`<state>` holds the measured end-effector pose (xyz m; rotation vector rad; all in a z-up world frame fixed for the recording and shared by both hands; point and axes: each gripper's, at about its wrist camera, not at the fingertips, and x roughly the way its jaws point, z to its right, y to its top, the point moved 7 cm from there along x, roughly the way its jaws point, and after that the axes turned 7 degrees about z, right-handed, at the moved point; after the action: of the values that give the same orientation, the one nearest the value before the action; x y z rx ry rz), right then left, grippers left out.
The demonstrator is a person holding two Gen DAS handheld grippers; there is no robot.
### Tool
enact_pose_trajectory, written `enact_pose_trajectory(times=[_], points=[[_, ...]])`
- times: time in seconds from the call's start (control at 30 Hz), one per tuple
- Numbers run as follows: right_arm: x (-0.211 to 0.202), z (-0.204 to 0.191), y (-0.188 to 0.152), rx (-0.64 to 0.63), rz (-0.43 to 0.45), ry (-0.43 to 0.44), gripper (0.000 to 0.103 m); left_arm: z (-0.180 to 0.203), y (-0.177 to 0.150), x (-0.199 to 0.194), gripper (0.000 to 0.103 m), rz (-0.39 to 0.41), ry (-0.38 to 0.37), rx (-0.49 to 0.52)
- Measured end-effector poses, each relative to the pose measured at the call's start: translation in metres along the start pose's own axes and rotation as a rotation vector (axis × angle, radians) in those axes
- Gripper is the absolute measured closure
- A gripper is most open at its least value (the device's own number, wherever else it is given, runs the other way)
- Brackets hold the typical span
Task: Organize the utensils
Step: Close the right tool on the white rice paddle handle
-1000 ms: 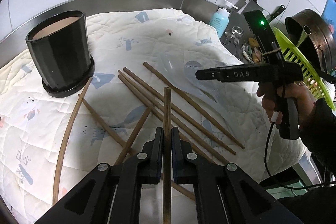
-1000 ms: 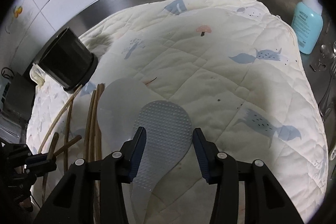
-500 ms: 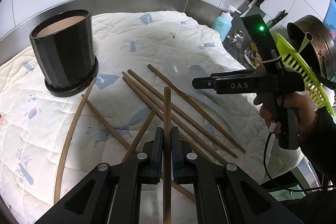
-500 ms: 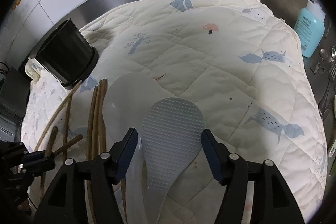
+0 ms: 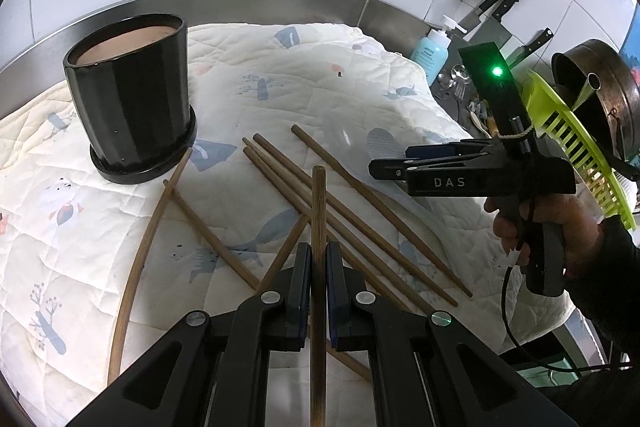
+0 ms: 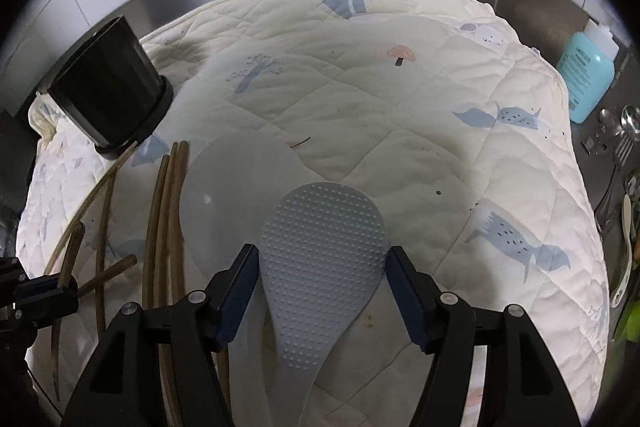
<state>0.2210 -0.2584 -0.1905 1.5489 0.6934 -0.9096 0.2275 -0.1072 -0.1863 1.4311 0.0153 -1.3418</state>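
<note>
Clamping one chopstick (image 5: pixel 319 211) in left gripper (image 5: pixel 319 259), right gripper (image 6: pixel 322 263) just widened, straddling rice paddle (image 6: pixel 324 247)

We see that our left gripper (image 5: pixel 319 269) is built of matte black angular links, each joint capped by a round silver screw, with dark blue pads lining the inner faces of its fingers (image 5: pixel 303 279). Our right gripper (image 6: pixel 320 281) has the same black frame, silver screws and blue-padded fingers (image 6: pixel 240 283). From the left wrist camera, the right gripper's body carries white "DAS" lettering on its side, a tall black block on top with a glowing green light, a bit of tan cord tied round it, and a grey pistol handle with a thin black cable trailing below. Our right hand (image 5: pixel 560 227) emerges from a dark sleeve.
</note>
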Motion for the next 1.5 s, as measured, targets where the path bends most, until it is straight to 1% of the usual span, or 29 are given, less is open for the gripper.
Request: enact_pose_trajectory(times=[0.2, 0.27, 0.33, 0.5, 0.53, 0.57, 0.67, 0.77, 0.83, 0.9, 1.03, 1.17, 1.37, 1.4, 1.43, 1.47, 1.5], points=[[-0.001, 0.000, 0.000, -0.003, 0.015, 0.002, 0.032, -0.005, 0.003, -0.001, 0.096, 0.008, 0.004, -0.018], [-0.007, -0.003, 0.004, -0.020, 0.038, 0.021, 0.053, -0.007, 0.004, -0.003, 0.096, 0.014, 0.005, -0.023], [-0.007, -0.006, 0.005, -0.032, 0.032, 0.016, 0.057, -0.008, 0.005, -0.006, 0.096, 0.024, 0.004, -0.030], [-0.009, -0.001, 0.006, 0.016, 0.038, 0.042, 0.056, -0.010, 0.006, -0.011, 0.096, 0.034, 0.011, -0.032], [-0.009, 0.001, 0.005, 0.026, 0.036, 0.039, 0.052, -0.010, 0.005, -0.012, 0.096, 0.035, 0.013, -0.033], [-0.009, 0.002, 0.005, 0.028, 0.035, 0.029, 0.045, -0.010, 0.005, -0.013, 0.096, 0.036, 0.014, -0.034], [-0.012, 0.003, 0.004, 0.018, 0.043, 0.014, 0.033, -0.011, 0.003, -0.015, 0.096, 0.036, 0.014, -0.038], [-0.013, 0.005, 0.003, 0.031, 0.037, 0.002, 0.026, -0.013, 0.002, -0.013, 0.096, 0.034, 0.014, -0.047], [-0.010, 0.005, 0.001, 0.049, 0.020, 0.012, 0.025, -0.013, 0.003, -0.013, 0.096, 0.036, 0.009, -0.052], [-0.010, 0.004, -0.002, 0.051, 0.010, 0.018, 0.024, -0.012, 0.003, -0.013, 0.096, 0.037, 0.009, -0.050], [-0.009, 0.005, -0.007, 0.058, 0.009, 0.002, 0.021, -0.012, 0.004, -0.013, 0.096, 0.039, 0.007, -0.052], [-0.009, 0.006, -0.008, 0.069, 0.013, 0.004, 0.021, -0.015, 0.003, -0.012, 0.096, 0.033, 0.009, -0.060], [-0.005, 0.006, -0.007, 0.072, 0.012, -0.023, 0.022, -0.014, 0.003, -0.010, 0.096, 0.033, 0.006, -0.063], [-0.005, 0.005, -0.007, 0.063, 0.011, -0.031, 0.023, -0.013, 0.003, -0.010, 0.096, 0.033, 0.005, -0.062], [-0.006, 0.005, -0.006, 0.060, 0.013, -0.032, 0.026, -0.013, 0.003, -0.010, 0.096, 0.034, 0.005, -0.062], [-0.006, 0.005, -0.006, 0.061, 0.015, -0.032, 0.032, -0.012, 0.003, -0.010, 0.096, 0.034, 0.005, -0.062], [-0.007, 0.006, -0.005, 0.061, 0.016, -0.030, 0.035, -0.013, 0.003, -0.009, 0.096, 0.035, 0.006, -0.063]])
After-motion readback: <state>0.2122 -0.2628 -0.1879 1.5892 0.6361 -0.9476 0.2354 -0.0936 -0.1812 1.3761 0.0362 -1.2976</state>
